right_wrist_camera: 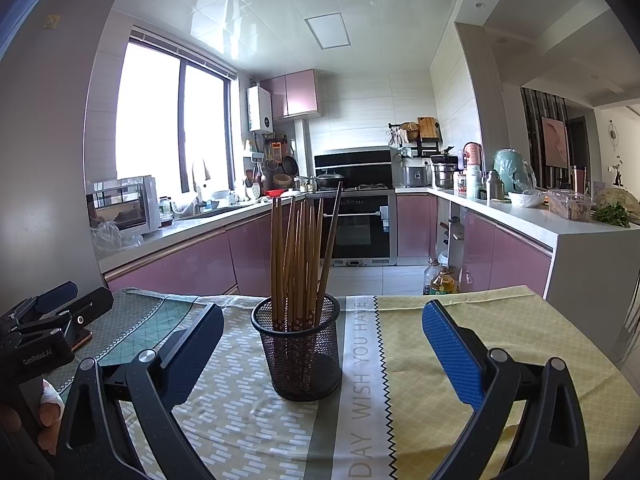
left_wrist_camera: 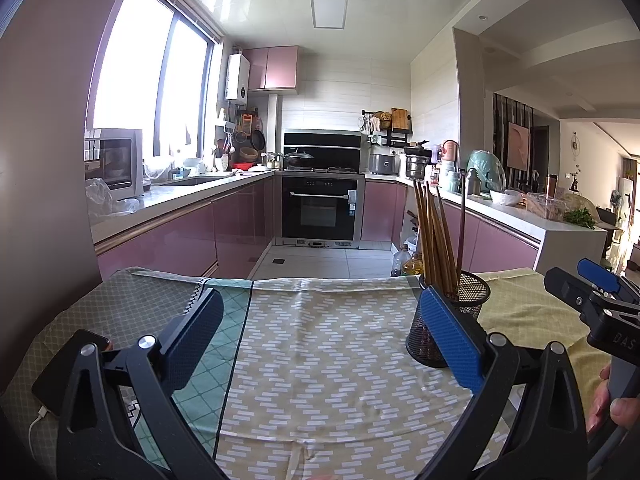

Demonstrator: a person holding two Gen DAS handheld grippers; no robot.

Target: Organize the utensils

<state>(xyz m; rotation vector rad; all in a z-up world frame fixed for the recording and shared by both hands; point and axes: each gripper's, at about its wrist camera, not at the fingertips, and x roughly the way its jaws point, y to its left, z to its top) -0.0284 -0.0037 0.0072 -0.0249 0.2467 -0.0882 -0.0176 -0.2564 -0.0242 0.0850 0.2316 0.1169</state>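
Bright daylight is pouring in through the big window (left_wrist_camera: 152, 80), which is glowing so white that nothing outside is showing. The shiny ceiling (right_wrist_camera: 240, 4) is bouncing glare back. Both pictures are looking sharp in the middle, while the edges are bending round and fading into dark corners. Shadows are staying soft on the tablecloth (right_wrist_camera: 460, 320).

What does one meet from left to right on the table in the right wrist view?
Left tongs → phone → mesh cup with chopsticks → printed words on the cloth → yellow part of the cloth.
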